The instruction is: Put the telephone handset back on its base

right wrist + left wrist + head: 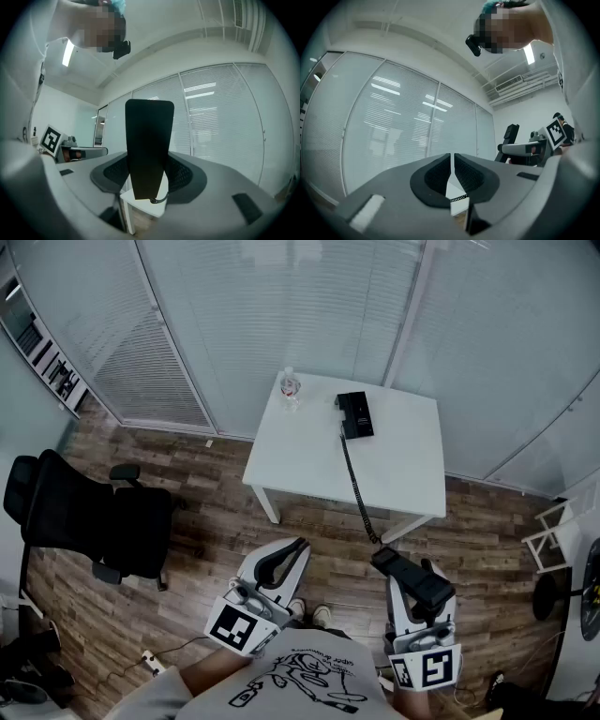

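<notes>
head view has your right tool [412,570] pinching the handset [427,590] well short of the base [355,414] on the bench [394,474], left tool [298,547] pressed shut and empty, so i reckon that stretched cord [358,486] could drag the base off.

Black handset [412,579] clamped in right tongs [150,176], off base [355,414]; coiled cord [357,486] joins them.

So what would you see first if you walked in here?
The black telephone handset clamped in the right gripper, low at right. Its black curly cord stretches up to the black telephone base on the white square table. A black office chair stands at left.
</notes>
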`<state>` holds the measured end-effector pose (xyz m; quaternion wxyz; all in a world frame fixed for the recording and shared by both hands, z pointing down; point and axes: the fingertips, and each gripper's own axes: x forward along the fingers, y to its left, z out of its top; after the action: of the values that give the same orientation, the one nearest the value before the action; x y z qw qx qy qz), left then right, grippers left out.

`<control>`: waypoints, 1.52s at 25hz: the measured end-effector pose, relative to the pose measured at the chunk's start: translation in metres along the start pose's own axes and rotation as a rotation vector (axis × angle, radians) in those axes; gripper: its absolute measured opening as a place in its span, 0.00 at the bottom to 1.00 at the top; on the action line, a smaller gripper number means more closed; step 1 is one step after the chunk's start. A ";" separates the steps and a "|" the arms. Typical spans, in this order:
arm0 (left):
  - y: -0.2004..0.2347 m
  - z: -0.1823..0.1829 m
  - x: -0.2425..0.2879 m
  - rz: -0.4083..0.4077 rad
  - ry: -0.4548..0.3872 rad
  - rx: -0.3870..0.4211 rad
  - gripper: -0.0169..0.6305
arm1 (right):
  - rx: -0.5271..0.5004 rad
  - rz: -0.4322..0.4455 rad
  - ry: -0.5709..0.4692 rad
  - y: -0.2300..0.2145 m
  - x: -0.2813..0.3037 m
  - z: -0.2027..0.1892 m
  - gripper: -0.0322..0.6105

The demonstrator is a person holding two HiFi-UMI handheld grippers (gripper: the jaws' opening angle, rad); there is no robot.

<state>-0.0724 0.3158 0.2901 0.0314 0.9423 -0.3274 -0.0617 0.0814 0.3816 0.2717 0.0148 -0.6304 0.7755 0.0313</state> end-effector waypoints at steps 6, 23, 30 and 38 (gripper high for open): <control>0.003 0.001 -0.008 -0.010 0.002 0.019 0.06 | -0.003 -0.003 -0.001 0.008 0.000 0.004 0.38; 0.056 -0.009 -0.051 0.015 0.037 -0.005 0.06 | 0.027 -0.051 0.018 0.047 0.025 -0.008 0.38; 0.067 -0.012 -0.039 0.001 0.036 -0.015 0.06 | 0.023 -0.055 0.021 0.045 0.038 -0.011 0.38; 0.073 -0.014 0.005 -0.020 0.036 -0.007 0.06 | 0.031 -0.059 0.003 0.014 0.060 -0.013 0.38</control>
<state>-0.1112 0.2560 0.3104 0.0399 0.9464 -0.3173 -0.0462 0.0553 0.3246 0.2811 0.0242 -0.6528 0.7570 0.0181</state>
